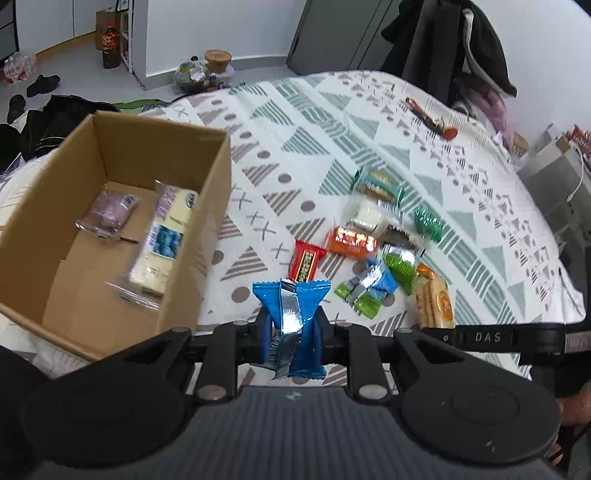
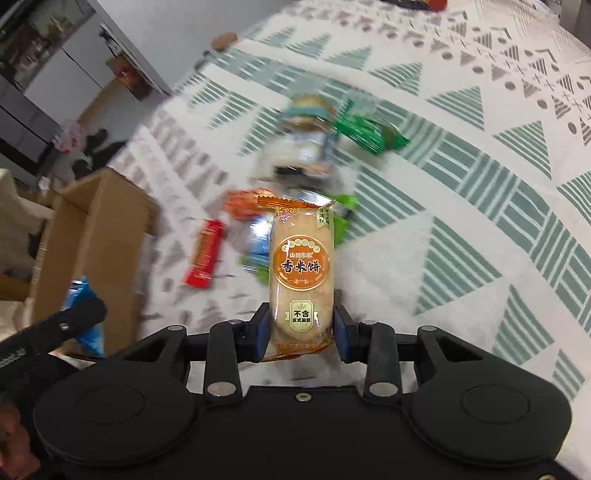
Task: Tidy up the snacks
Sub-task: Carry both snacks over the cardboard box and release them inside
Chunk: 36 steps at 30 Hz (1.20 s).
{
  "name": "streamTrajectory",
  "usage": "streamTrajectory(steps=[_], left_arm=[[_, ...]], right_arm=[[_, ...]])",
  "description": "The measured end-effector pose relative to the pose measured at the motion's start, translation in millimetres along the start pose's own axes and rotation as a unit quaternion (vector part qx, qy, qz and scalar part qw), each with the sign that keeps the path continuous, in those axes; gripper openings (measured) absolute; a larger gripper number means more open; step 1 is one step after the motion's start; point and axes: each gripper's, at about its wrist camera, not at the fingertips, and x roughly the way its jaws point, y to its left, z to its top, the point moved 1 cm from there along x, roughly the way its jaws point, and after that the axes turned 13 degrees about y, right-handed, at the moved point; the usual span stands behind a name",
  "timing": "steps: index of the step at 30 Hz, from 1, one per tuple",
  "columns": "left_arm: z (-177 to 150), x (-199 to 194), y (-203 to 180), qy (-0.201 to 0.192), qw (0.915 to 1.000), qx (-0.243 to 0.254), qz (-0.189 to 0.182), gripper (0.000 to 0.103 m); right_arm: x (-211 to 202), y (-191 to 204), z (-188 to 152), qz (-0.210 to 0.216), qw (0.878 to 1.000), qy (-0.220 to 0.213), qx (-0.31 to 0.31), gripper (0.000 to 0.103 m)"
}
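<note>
Rice-cracker packet [image 2: 302, 273], labelled 香米饼 and 不含, clamped in right tool [image 2: 303, 332].

A bedspread [image 1: 388, 155] patterned with green striped triangles and grey dots covers the bed; on the floor past its far edge sit a lidded tub [image 1: 218, 61] and a crumpled bag [image 1: 190, 75]; black shoes [image 1: 42, 83] lie further left, near a pack of bottles [image 1: 18, 68]; a dark bottle [image 1: 110, 50] stands before a paper bag [image 1: 105, 22]; dark clothes [image 1: 461, 44] hang at the far right; black garments [image 1: 48, 123] are heaped at the left.
</note>
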Motion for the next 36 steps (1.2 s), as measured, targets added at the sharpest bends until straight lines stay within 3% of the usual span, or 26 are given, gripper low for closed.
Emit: streamTrajectory(steps=[9,19,36], left_arm=[[6,-48,19,-0.039,0.9990,-0.008,-0.019,0.021],[15,-91,54,-0.071,0.9973,-0.013,-0.012,0.021],[35,-116,121,-0.079,0.9961,-0.038,-0.002,0.021]], right_arm=[[-36,65,-7,0.026,0.997,-0.048,-0.048,0.034],[-61,127,-13,0.047,0.992,-0.077,-0.089,0.034],[-41,202,-3,0.068,0.988,-0.074,-0.116,0.034]])
